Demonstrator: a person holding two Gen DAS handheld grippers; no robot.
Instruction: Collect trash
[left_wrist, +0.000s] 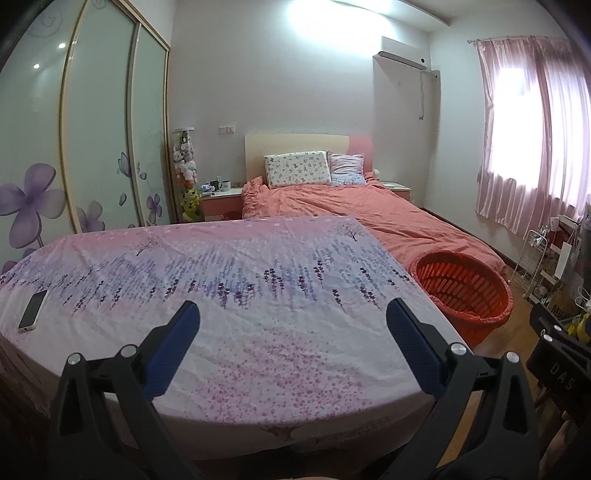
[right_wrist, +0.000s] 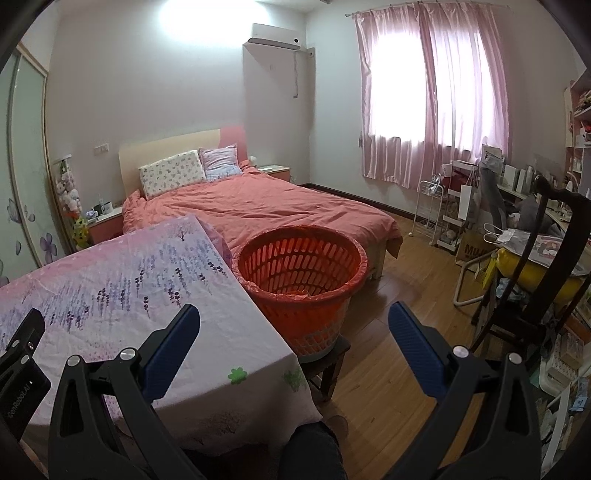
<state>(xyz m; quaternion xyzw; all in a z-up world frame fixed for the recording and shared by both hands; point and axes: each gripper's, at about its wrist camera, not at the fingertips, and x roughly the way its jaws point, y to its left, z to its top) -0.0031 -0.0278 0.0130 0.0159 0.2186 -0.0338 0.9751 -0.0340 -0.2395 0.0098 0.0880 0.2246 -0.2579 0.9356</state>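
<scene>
Left gripper (left_wrist: 291, 317) and right gripper (right_wrist: 293, 321) gape empty; floral tablecloth (left_wrist: 236, 280) ahead trash-free; collecting likely finished; orange basket (right_wrist: 301, 273) beyond

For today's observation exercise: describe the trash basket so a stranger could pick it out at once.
Find the bed with the salmon cover, then the flowered table at its foot. The basket stands on a small dark stool at the table's right edge: round, orange, slotted plastic, lined with a red bag.

Basket (right_wrist: 301, 273) contents unclear — perhaps scrap; nightstand (left_wrist: 221, 192) clutter too small.
</scene>
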